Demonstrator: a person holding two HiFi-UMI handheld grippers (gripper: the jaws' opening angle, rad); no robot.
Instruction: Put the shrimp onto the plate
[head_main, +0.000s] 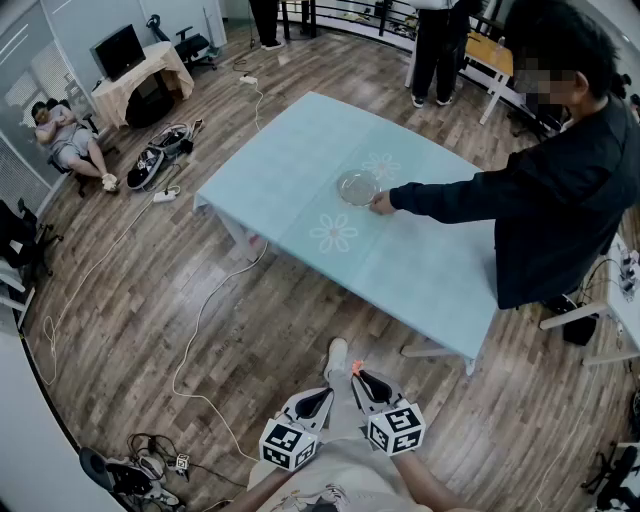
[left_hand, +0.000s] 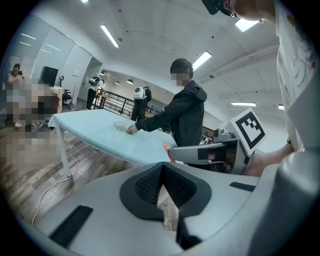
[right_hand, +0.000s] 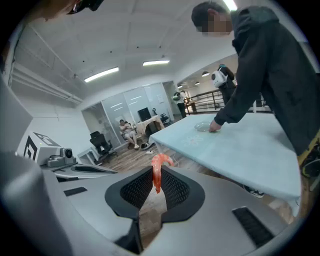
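An orange shrimp (right_hand: 158, 169) sticks up between the jaws of my right gripper (right_hand: 156, 176), which is shut on it. In the head view only the shrimp's tip (head_main: 356, 368) shows at that gripper (head_main: 366, 383), low over the wooden floor and well short of the table. My left gripper (head_main: 313, 402) hangs beside it, its jaws together with nothing in them (left_hand: 161, 169). A clear glass plate (head_main: 357, 187) rests mid-table on the light blue cloth (head_main: 290, 170). A person in black leans in from the right with a hand (head_main: 381, 204) touching the plate's near rim.
The table (head_main: 440, 300) has white legs and a near edge facing me. Cables (head_main: 205, 320) trail over the floor to its left, with more gear at the bottom left (head_main: 130, 470). A seated person (head_main: 65, 135) and a desk (head_main: 135, 75) are far left.
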